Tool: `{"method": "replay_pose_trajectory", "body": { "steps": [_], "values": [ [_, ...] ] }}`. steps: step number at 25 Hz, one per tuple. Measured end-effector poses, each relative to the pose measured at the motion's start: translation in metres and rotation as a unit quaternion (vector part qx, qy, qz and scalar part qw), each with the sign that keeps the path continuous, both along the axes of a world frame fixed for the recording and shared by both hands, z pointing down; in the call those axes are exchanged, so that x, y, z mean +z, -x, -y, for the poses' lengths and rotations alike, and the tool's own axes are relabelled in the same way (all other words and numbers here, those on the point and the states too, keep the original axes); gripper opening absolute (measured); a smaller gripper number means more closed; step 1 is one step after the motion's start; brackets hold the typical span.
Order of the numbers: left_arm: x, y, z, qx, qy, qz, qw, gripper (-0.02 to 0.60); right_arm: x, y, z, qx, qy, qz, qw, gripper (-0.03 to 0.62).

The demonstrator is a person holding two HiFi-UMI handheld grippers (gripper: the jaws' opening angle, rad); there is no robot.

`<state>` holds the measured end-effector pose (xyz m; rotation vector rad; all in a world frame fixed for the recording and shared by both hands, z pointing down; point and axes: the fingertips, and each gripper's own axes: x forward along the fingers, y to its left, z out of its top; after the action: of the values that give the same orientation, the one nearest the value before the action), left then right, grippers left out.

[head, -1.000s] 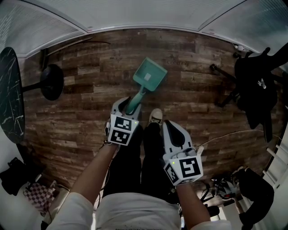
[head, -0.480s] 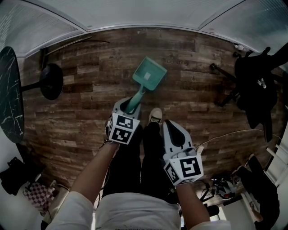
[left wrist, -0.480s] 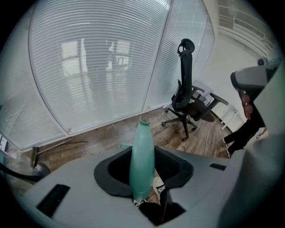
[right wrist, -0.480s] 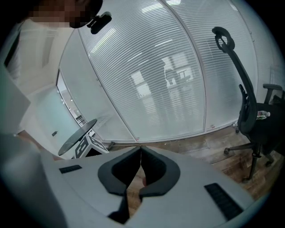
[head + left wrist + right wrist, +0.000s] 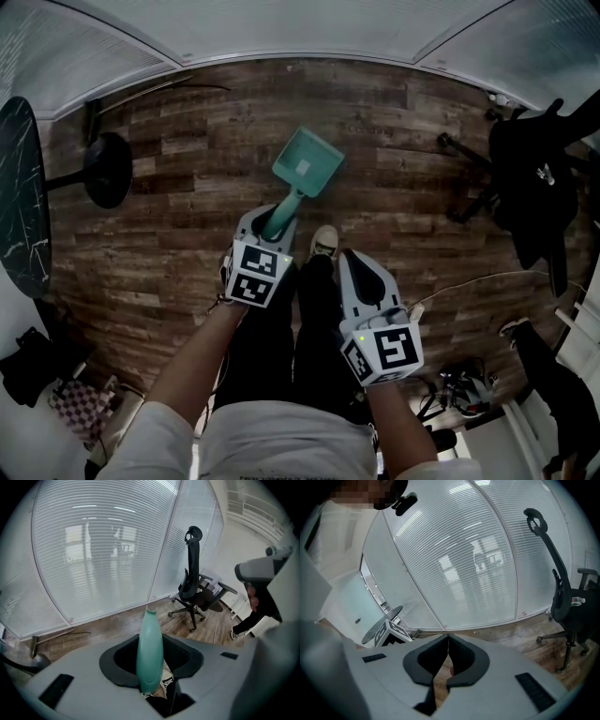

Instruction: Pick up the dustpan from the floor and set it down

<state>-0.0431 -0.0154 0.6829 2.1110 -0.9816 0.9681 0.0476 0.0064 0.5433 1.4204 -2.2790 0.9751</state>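
A teal dustpan (image 5: 307,164) lies out in front of me over the wooden floor, its handle running back toward me. My left gripper (image 5: 274,217) is shut on that handle, and in the left gripper view the teal handle (image 5: 150,653) stands pinched between the two dark pads. The pan end looks tilted, its open side turned up. My right gripper (image 5: 352,259) hangs beside my right leg, apart from the dustpan. In the right gripper view its jaws (image 5: 447,641) are shut with nothing between them.
A black round stand base (image 5: 106,171) and a dark marble tabletop (image 5: 21,197) are at the left. A black office chair (image 5: 530,187) stands at the right. Glass walls with blinds (image 5: 309,28) close off the far side. My shoe (image 5: 324,242) sits just behind the handle.
The pan end has shifted slightly to the left and tilted in the left gripper's hold. The right gripper has stayed where it was. A person at the lower right has moved.
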Motion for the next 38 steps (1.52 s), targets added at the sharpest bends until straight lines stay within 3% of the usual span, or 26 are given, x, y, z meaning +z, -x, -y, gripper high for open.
{"method": "replay_pose_trajectory", "body": {
  "steps": [22,32,38],
  "values": [
    [-0.106,0.008,-0.015,-0.007,-0.053,-0.03,0.9981,0.149,-0.049,-0.015,0.005,-0.005,-0.032,-0.008,0.999,0.025],
    [-0.199,0.005,0.001,0.0,-0.114,-0.051,0.9921,0.149,-0.102,-0.021,-0.004,-0.008,-0.055,-0.02,0.998,0.025],
    [-0.256,0.004,-0.003,0.029,-0.122,-0.06,0.9902,0.149,-0.134,-0.029,-0.005,-0.001,-0.077,-0.025,0.997,0.025]
  ]
}}
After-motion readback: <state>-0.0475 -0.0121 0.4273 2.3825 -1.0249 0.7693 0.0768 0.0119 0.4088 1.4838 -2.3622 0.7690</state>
